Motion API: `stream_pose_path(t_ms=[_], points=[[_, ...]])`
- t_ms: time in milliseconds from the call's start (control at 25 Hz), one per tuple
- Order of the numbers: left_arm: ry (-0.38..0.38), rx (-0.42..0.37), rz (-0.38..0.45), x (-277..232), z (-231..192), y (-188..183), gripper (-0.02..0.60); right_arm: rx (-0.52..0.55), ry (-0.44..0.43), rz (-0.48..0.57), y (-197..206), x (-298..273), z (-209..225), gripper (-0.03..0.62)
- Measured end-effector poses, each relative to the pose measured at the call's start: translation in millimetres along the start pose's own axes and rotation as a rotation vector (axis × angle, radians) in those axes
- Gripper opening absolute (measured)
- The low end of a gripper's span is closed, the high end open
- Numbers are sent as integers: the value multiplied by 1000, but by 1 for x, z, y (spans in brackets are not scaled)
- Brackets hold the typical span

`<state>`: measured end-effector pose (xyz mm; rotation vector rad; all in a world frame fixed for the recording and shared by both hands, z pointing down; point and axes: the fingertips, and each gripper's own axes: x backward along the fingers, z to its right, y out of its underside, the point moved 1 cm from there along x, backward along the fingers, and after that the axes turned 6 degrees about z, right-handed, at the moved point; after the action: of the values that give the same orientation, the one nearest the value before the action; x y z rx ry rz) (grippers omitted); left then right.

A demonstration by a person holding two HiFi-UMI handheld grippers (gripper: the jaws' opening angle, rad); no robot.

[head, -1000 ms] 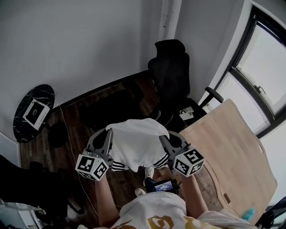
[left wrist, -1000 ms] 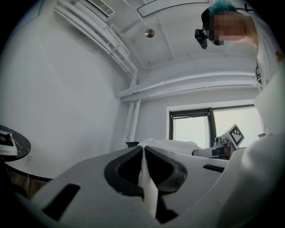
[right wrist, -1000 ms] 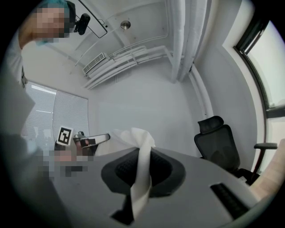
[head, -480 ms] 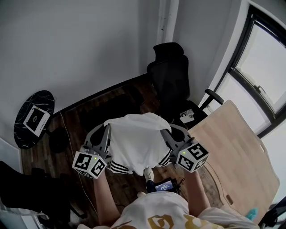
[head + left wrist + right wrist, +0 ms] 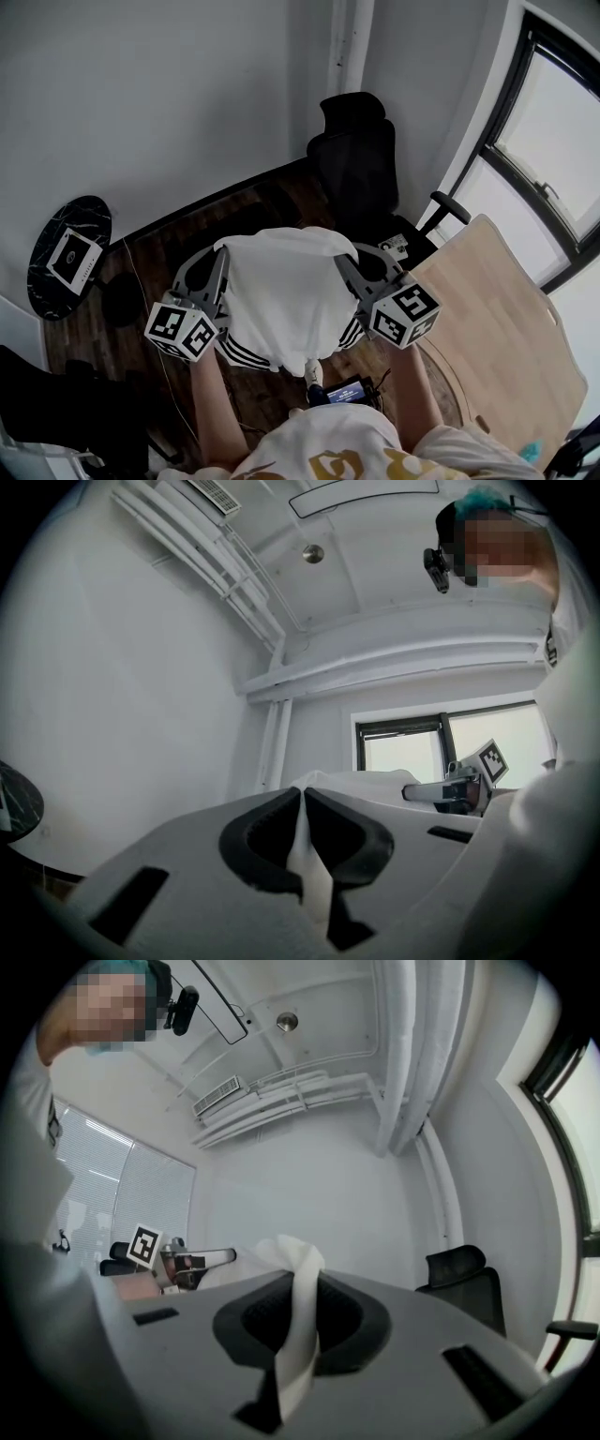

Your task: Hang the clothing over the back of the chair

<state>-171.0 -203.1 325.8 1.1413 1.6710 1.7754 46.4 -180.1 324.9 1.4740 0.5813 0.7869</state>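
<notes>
Left gripper (image 5: 223, 253) and right gripper (image 5: 339, 260) jaws each clench the white clothing (image 5: 281, 291) stretched between them, the chair (image 5: 356, 159) beyond.

Two grey grippers: left gripper (image 5: 222, 257), right gripper (image 5: 341, 265). One white black-striped garment (image 5: 281, 300) between them, one black office chair (image 5: 358, 161) beyond them, one round black marble table (image 5: 84, 214) leftward.

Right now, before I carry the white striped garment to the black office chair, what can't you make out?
- Head view: the black office chair has its seat front and base hidden behind the white striped garment and right gripper.
- Right gripper view: the chair's lower part is cut off by the gripper's body.
- Gripper views: garment type unclear, only pinched cloth shows.
- Head view: the small white card is too small to read.
</notes>
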Motion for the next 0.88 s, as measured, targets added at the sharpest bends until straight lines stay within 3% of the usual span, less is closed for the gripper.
stream_pose_path(t_ms=[640, 880], points=[[-38, -14, -19, -60, -61, -5, 29, 85, -38, 25, -28, -90, 46, 32], [-59, -34, -82, -73, -83, 16, 29, 121, -57, -38, -6, -118, 62, 32]])
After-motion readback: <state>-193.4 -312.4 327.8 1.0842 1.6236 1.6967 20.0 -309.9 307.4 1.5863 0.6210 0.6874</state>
